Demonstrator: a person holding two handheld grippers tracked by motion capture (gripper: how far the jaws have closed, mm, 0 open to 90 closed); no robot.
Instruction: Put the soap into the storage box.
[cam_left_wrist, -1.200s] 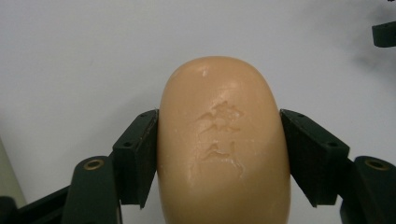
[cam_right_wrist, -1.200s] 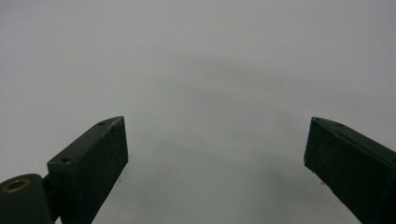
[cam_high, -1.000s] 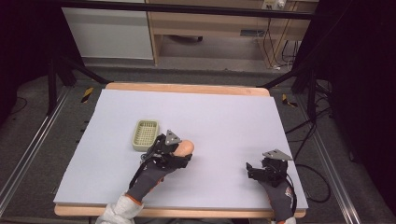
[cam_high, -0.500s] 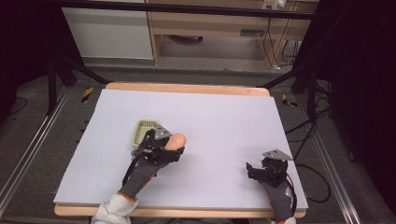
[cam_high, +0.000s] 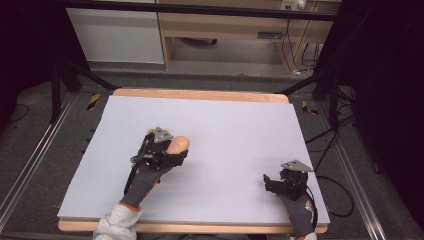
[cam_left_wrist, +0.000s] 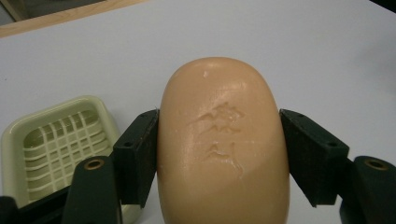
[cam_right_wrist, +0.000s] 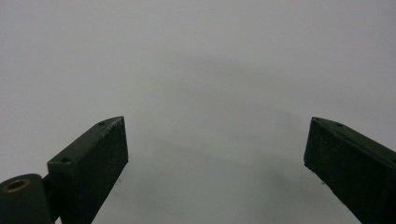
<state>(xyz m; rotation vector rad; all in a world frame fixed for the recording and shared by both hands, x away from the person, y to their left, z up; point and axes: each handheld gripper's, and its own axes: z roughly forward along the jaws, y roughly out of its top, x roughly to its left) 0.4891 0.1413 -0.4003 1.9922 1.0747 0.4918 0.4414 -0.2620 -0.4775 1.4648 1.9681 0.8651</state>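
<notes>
White bench (cam_high: 240, 130) under the high view: left gripper (cam_high: 175, 150) carries the soap (cam_high: 179, 144); right gripper (cam_high: 272, 182) rests apart. Left gripper view: jaws pinch the soap beside the soap dish (cam_left_wrist: 56, 140); next, lower it in. Right gripper view: jaws spread, empty.

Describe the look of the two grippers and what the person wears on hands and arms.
Both the left gripper and the right gripper are black, with two blocky jaws, brass-coloured pivot rings and a grey three-cornered plate on top. Dark grey gloves cover the hands; a white sleeve shows at the left wrist.
</notes>
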